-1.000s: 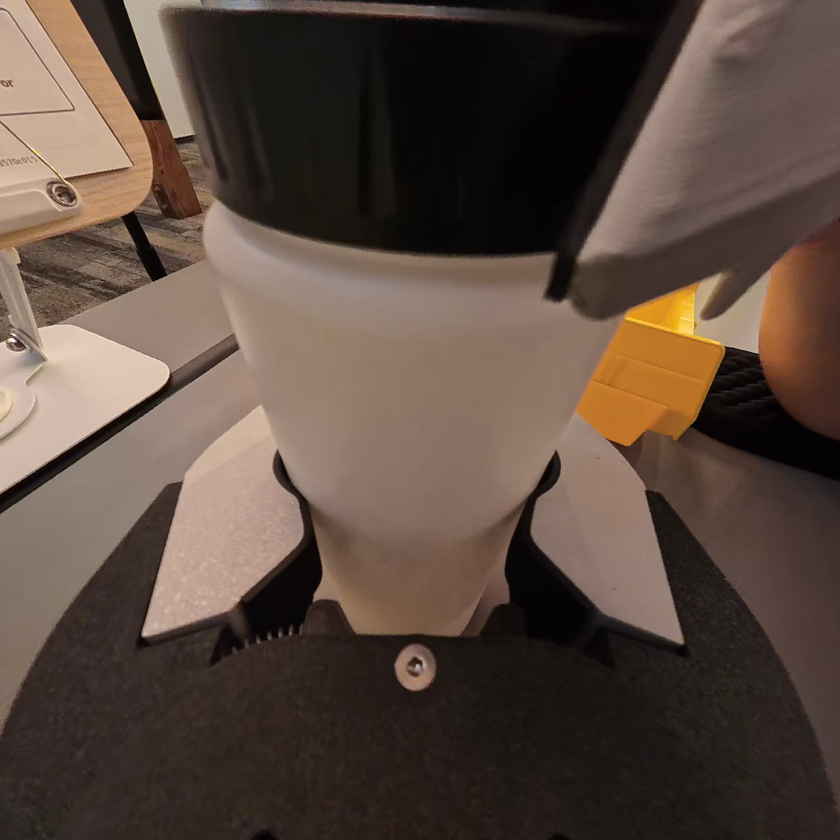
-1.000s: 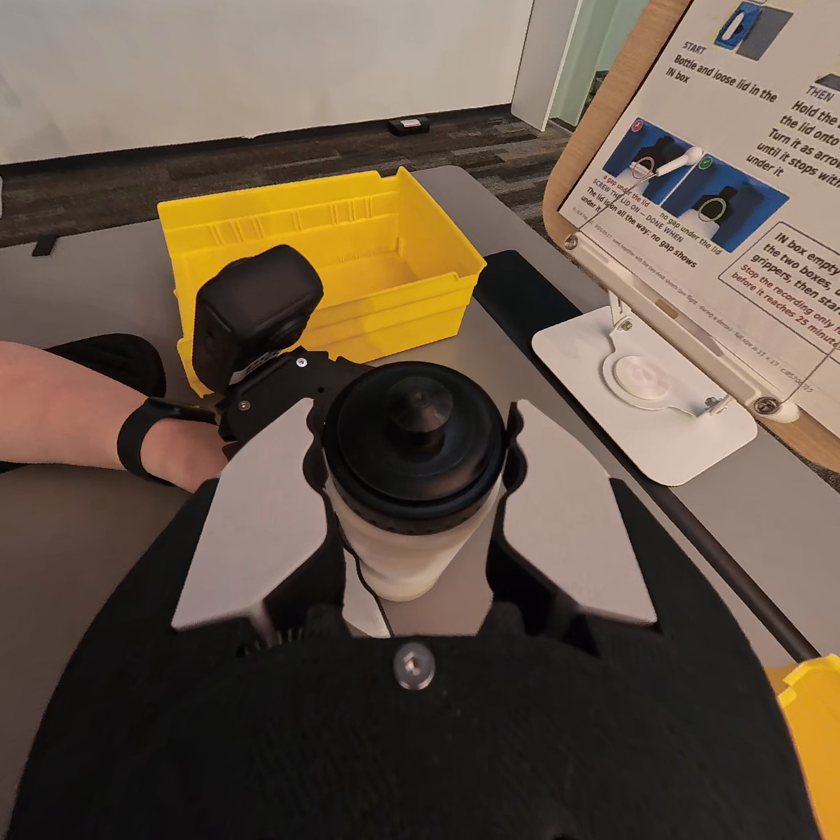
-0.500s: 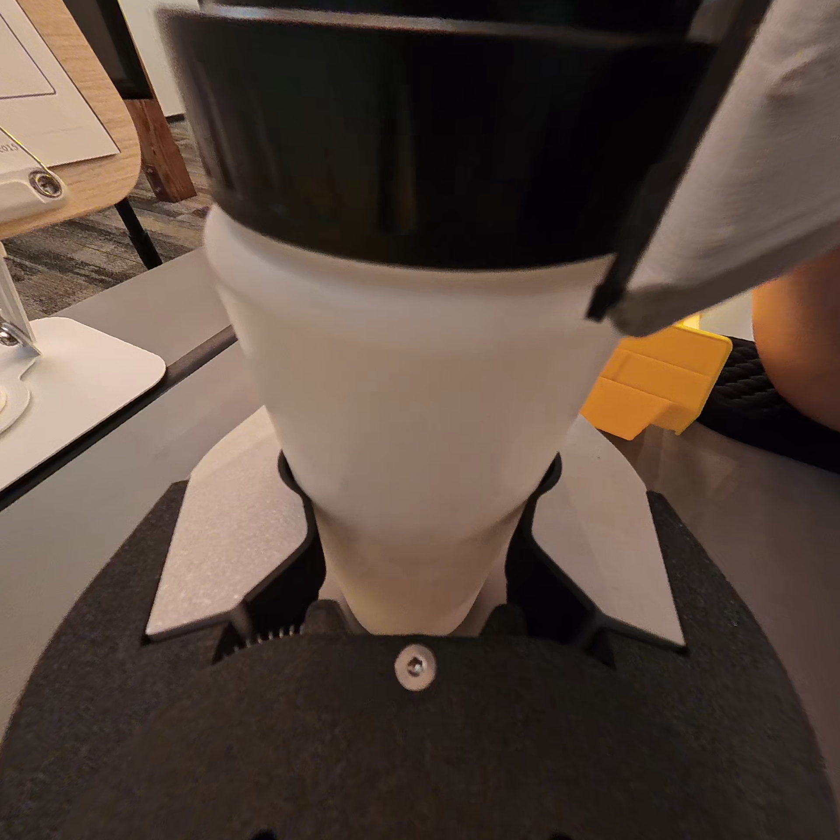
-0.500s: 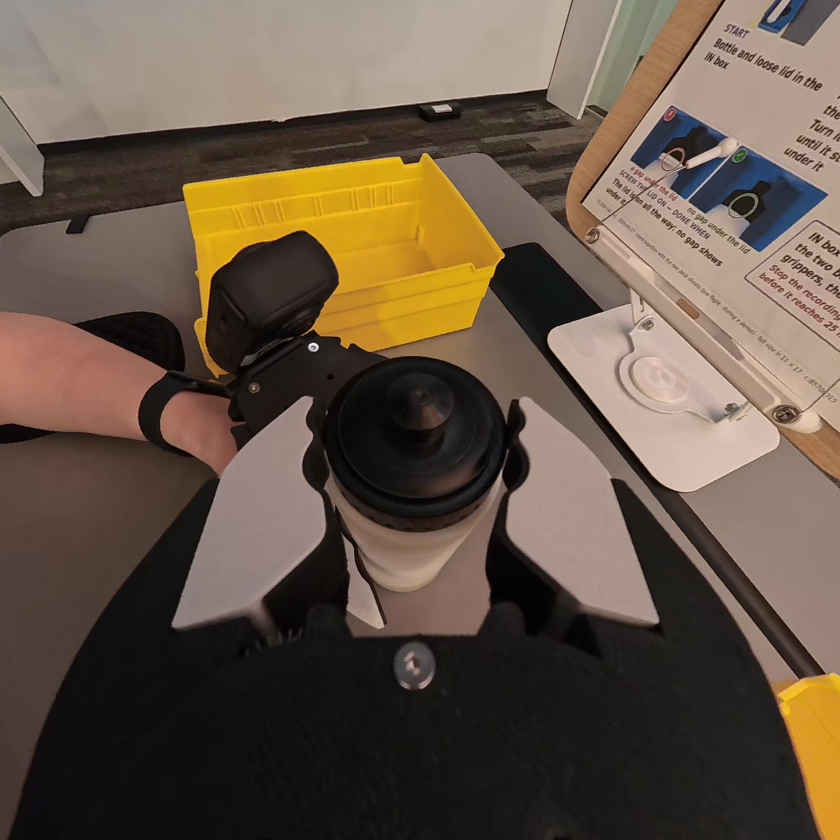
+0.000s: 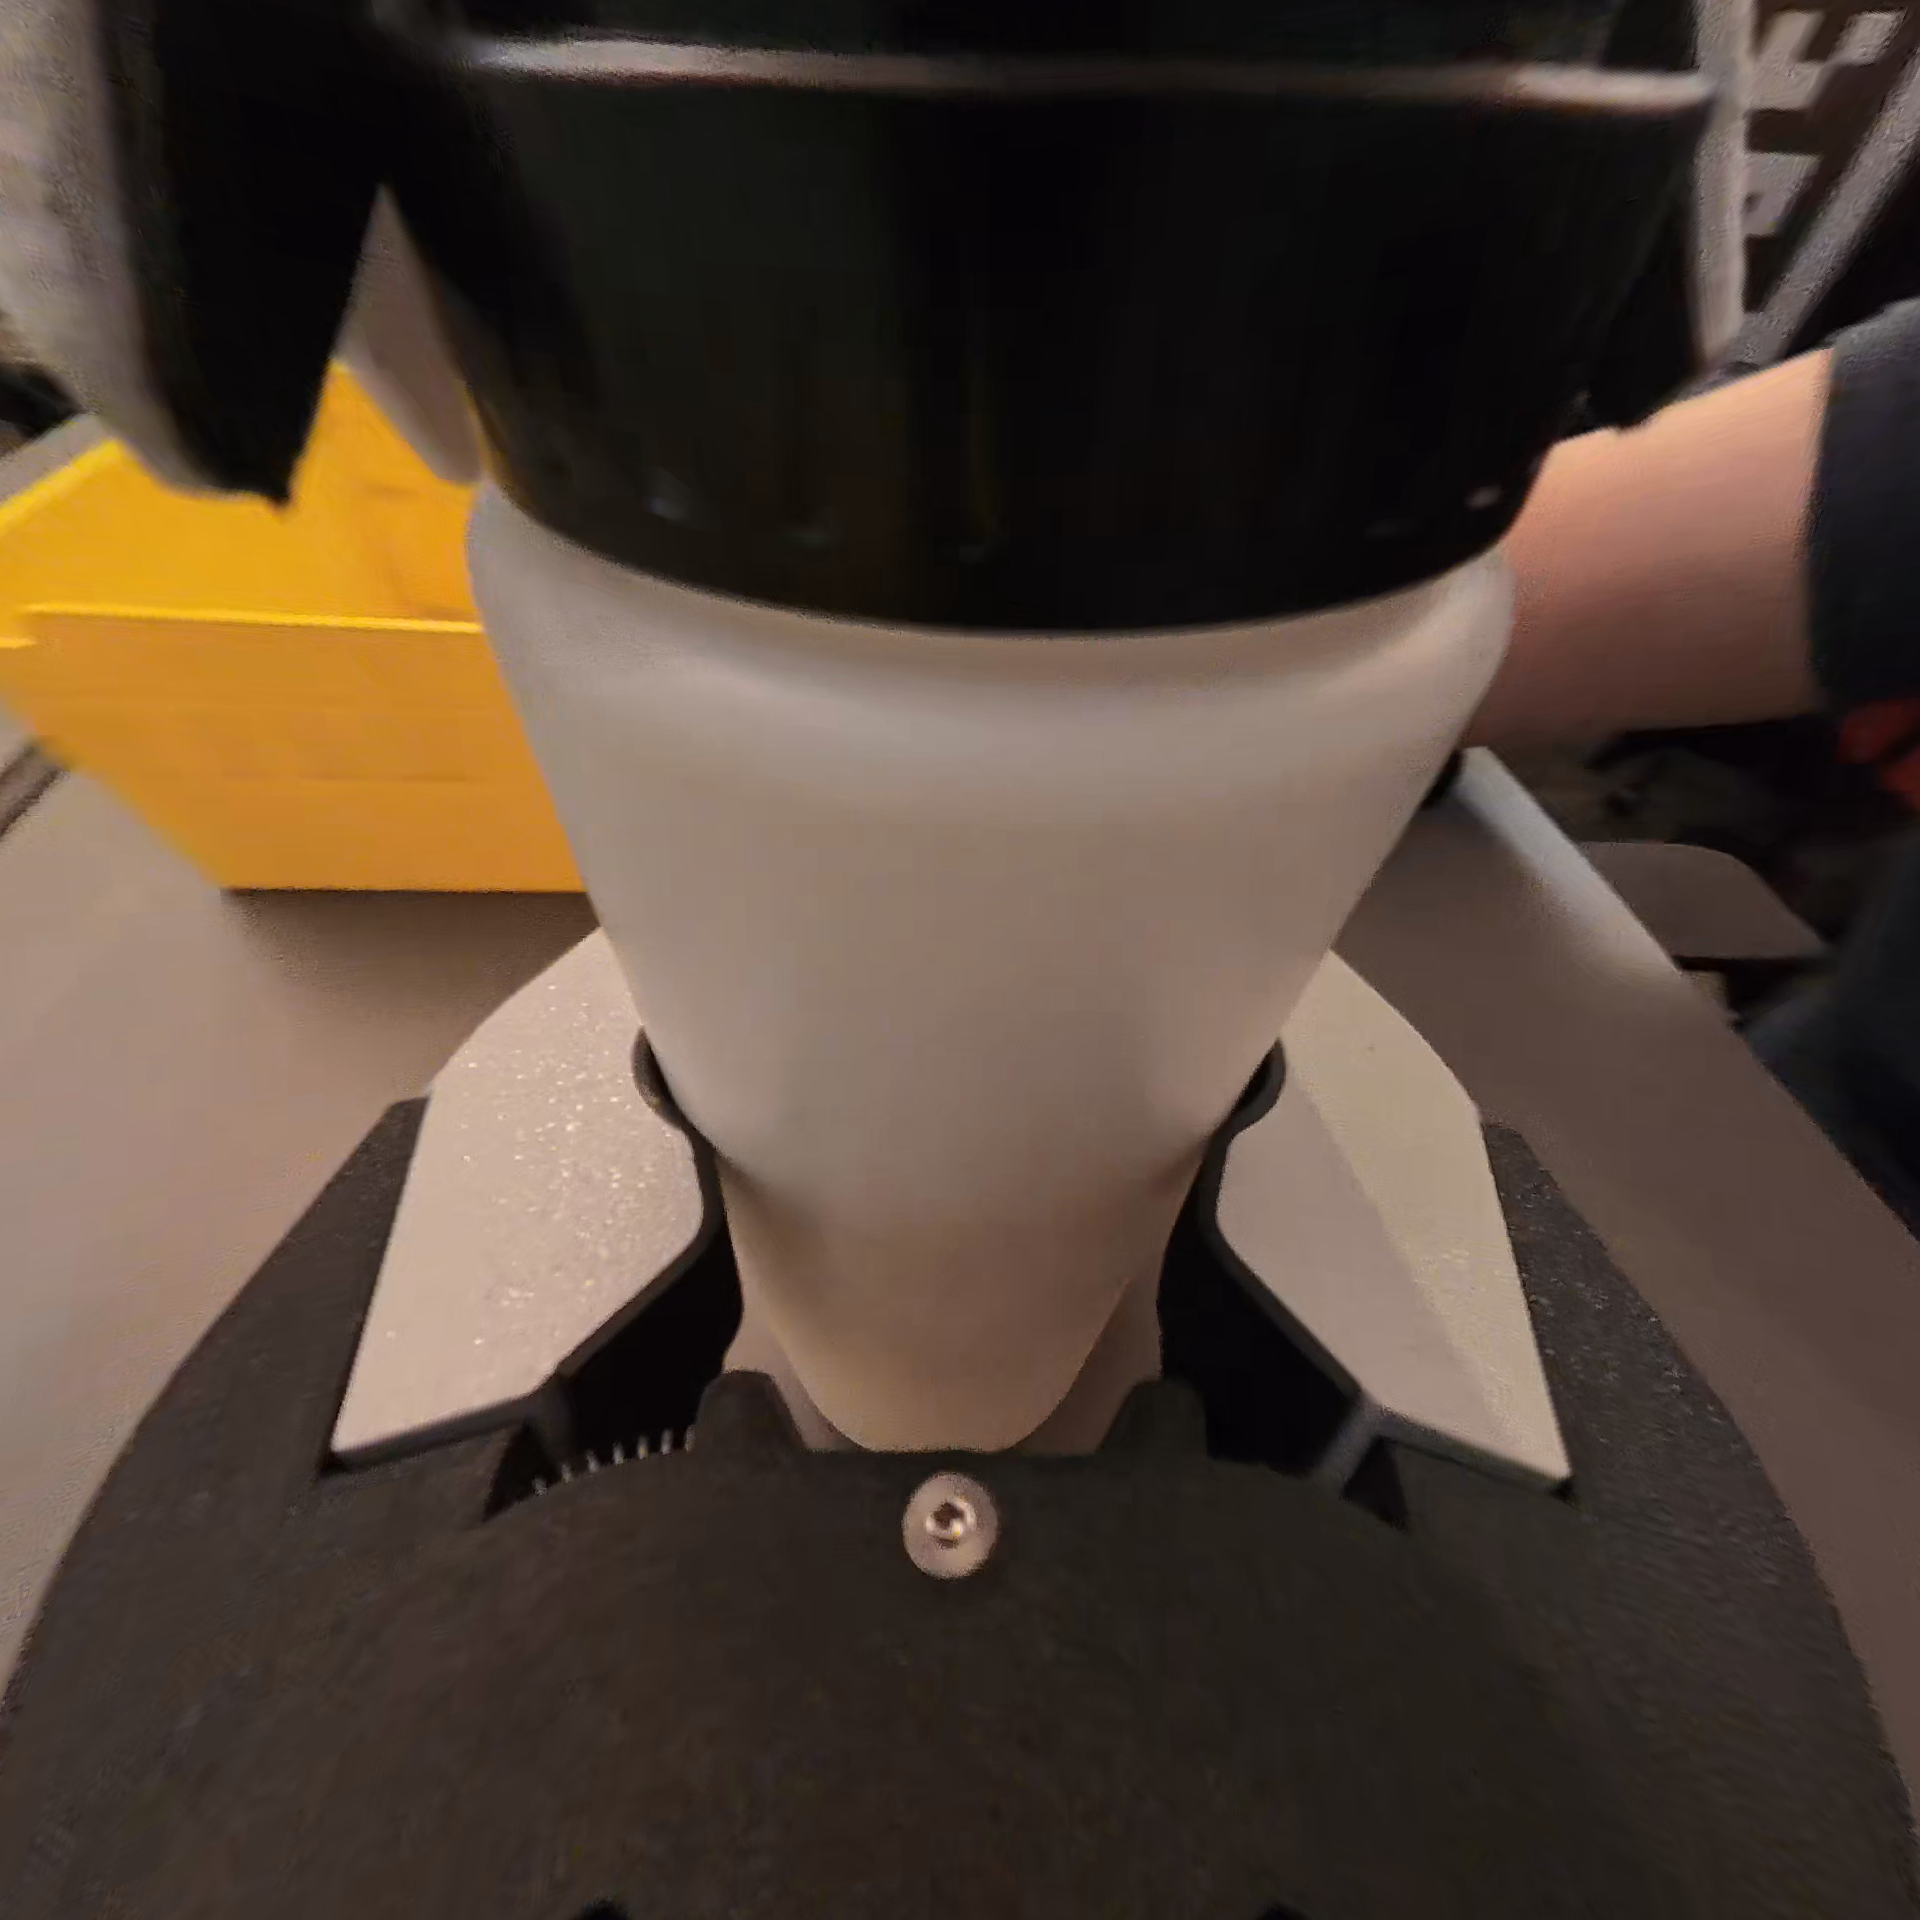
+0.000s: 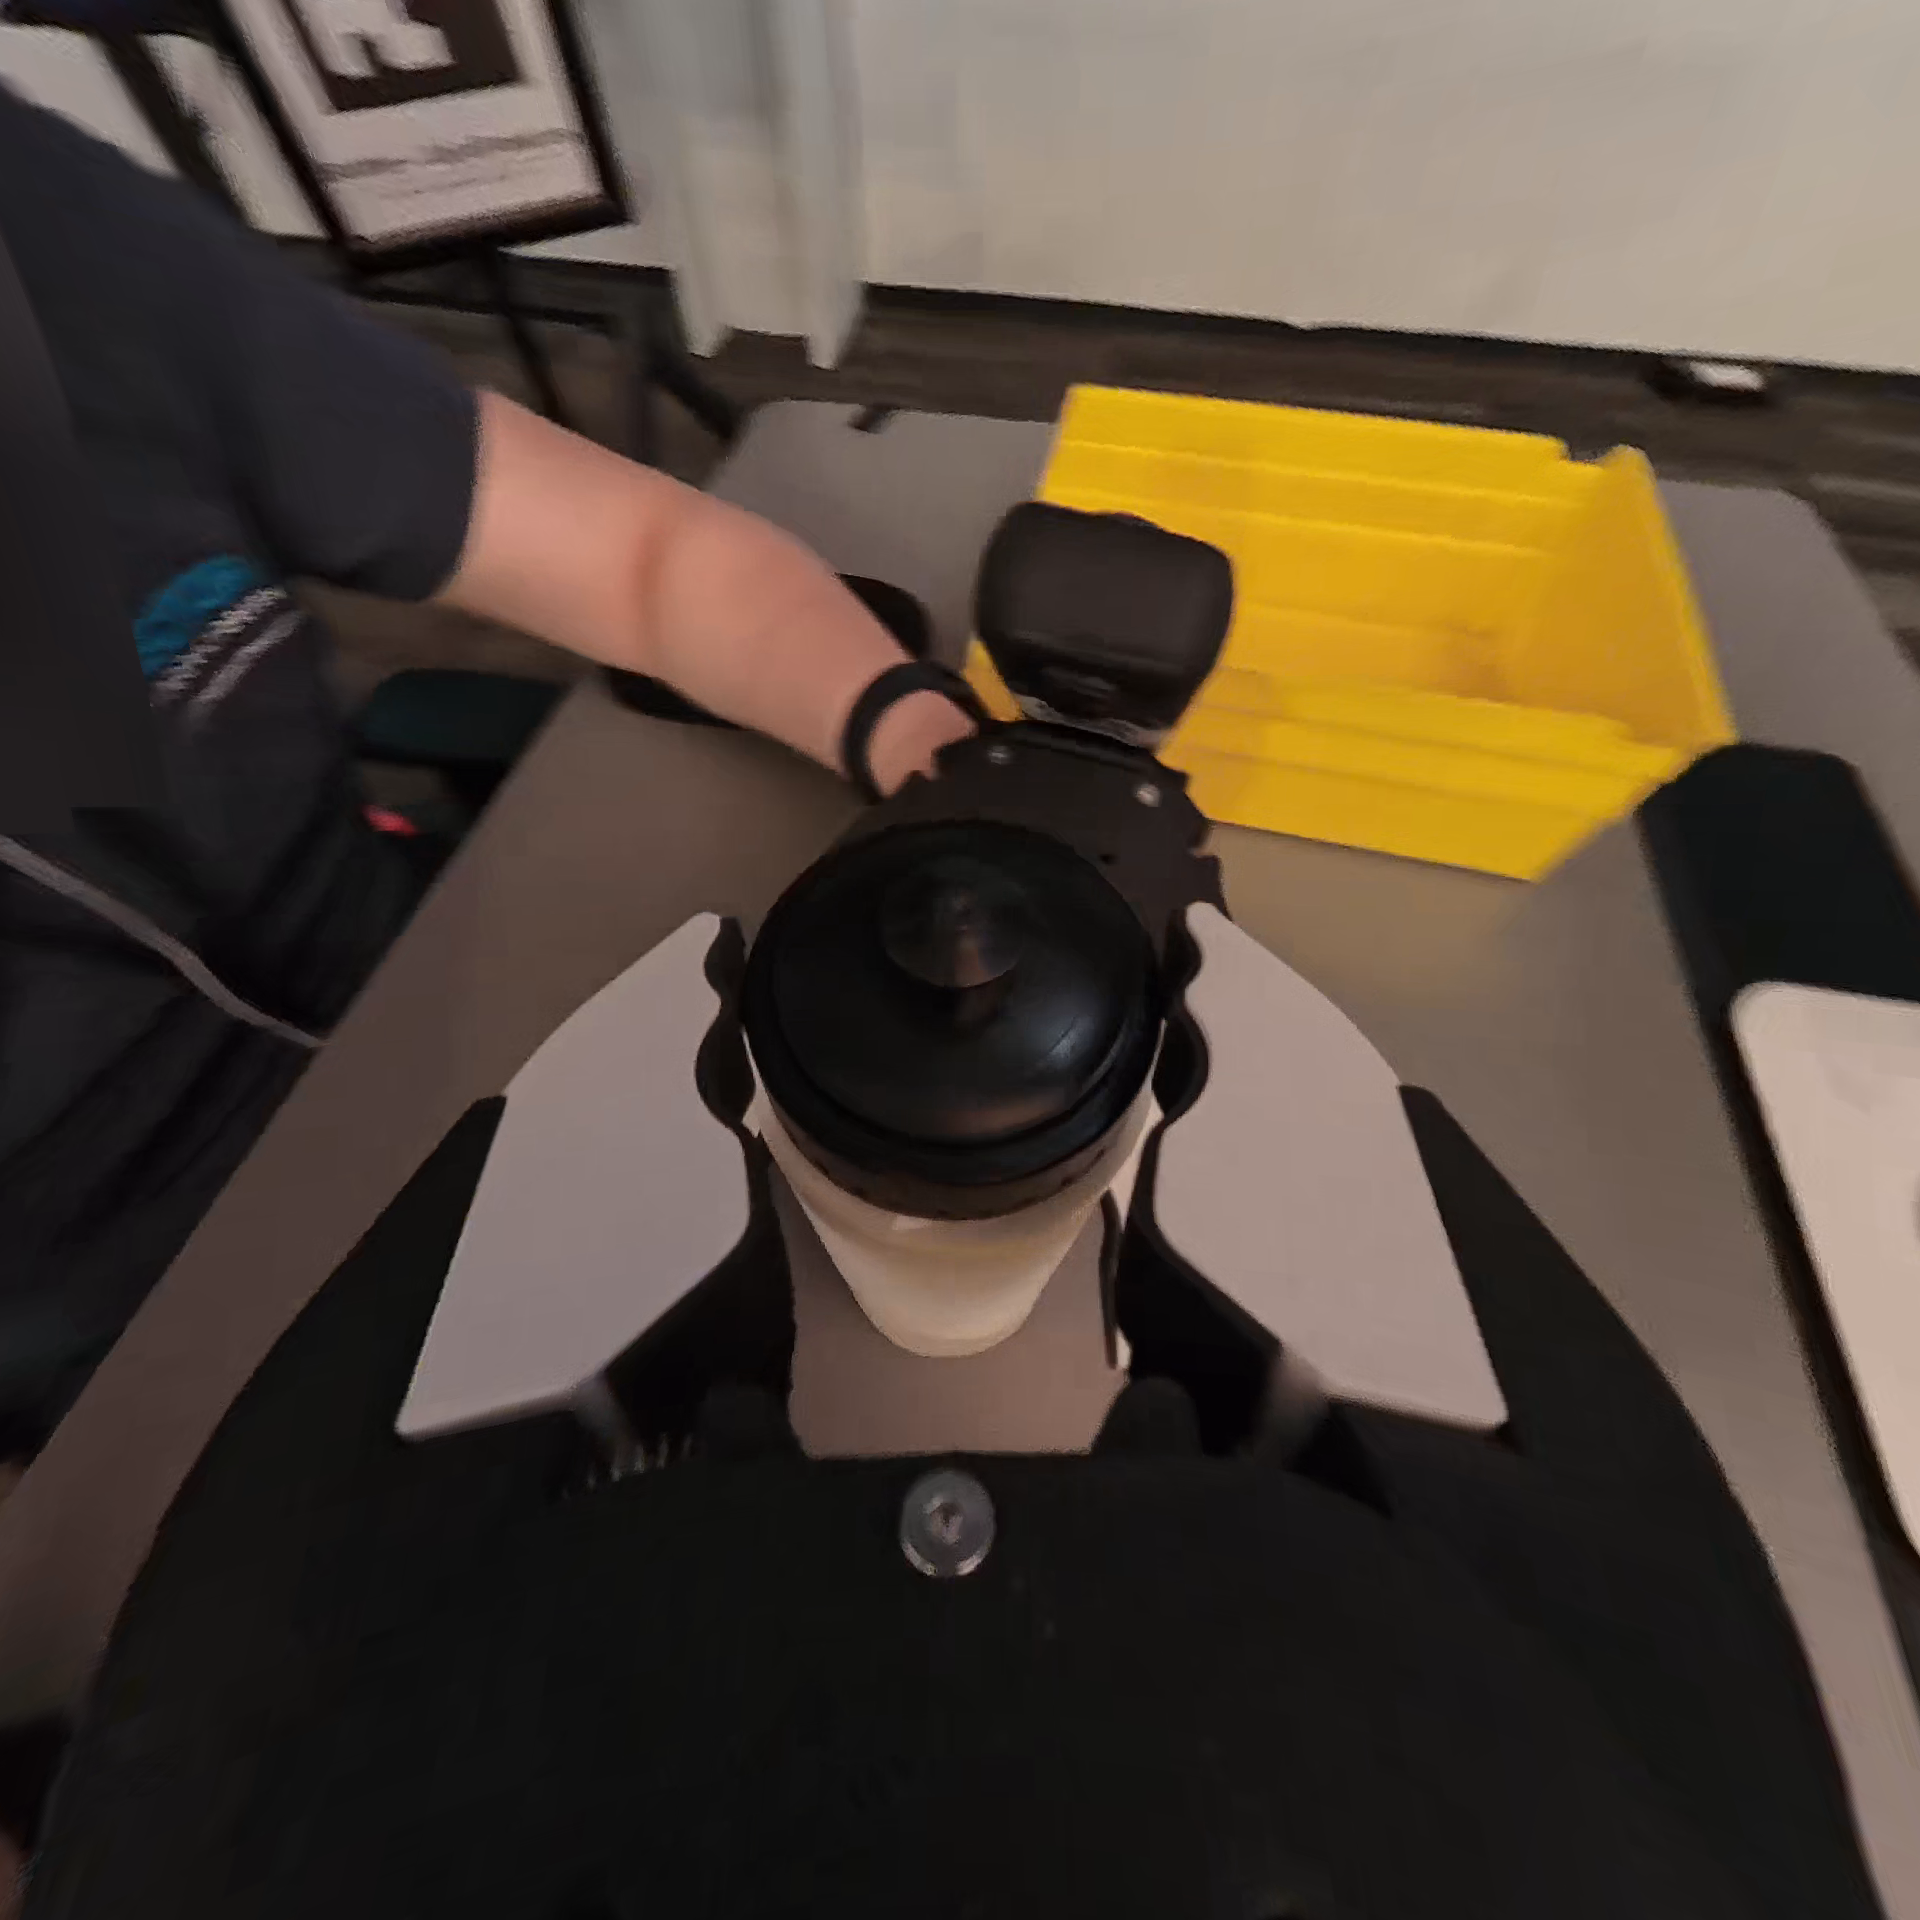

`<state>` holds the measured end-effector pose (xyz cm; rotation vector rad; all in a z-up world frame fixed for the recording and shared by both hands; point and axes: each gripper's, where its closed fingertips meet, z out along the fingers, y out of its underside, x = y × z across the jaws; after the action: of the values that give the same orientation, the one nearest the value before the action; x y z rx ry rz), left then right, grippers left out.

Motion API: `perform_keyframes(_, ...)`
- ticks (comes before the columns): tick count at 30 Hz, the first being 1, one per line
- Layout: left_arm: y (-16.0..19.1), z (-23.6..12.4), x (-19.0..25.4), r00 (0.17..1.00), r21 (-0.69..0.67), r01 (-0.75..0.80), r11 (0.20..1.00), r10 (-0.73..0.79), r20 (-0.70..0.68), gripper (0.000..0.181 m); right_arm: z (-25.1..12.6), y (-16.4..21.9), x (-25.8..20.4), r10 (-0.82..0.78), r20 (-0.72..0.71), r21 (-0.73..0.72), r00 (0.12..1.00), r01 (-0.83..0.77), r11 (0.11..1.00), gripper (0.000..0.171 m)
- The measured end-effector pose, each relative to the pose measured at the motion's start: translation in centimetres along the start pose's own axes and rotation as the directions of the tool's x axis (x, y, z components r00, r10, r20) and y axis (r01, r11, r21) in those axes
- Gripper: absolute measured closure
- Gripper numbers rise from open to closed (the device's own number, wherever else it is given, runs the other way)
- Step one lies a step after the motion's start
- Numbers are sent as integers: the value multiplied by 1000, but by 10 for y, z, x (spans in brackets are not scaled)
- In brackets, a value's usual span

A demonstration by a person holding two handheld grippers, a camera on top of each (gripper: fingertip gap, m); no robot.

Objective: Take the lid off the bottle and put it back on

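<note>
The translucent white plastic bottle point(image 5: 966, 883) stands upright on the grey surface point(image 6: 644, 852), with the left gripper point(image 5: 961, 1081) clamped on its lower body, one pale finger pressed against each side. The black ribbed round lid point(image 6: 951, 1023) with a central spout sits on the bottle neck, and the right gripper point(image 6: 951, 1039) is clamped on the lid's rim from above, its fingers point(image 6: 613, 1132) bearing on opposite sides. In the left wrist view the lid's lower edge meets the bottle shoulder with no visible gap, so the lid appears fully seated; both views are motion-blurred, which suggests a turning action is under way. Whether this is the loosening turn or the final tightening turn cannot be determined from these views. If loosening, the lift-off and the refit remain; if tightening, only release of both grippers remains. The bottle shows no visible contents through its wall. The yellow open-fronted plastic bin point(image 6: 1382, 665) rests on the surface beyond the bottle, and its visible interior holds nothing. A white flat base plate point(image 6: 1839, 1174) lies at the right edge of the surface
</note>
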<state>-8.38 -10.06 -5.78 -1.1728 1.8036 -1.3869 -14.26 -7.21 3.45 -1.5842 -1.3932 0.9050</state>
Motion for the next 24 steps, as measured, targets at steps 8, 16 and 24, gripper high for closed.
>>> perform_keyframes(8,0,-10,-38,966,16,54,998,-56,251,79,-13,-11,28,63,-196,39,979,-56,998,85)
perform_keyframes(16,3,-21,-58,905,26,101,995,-102,412,78,-11,4,50,174,-497,-104,850,-258,961,96)
perform_keyframes(24,2,2,-1,998,-44,13,999,-10,66,79,-12,9,5,44,-280,-267,959,-122,956,97)
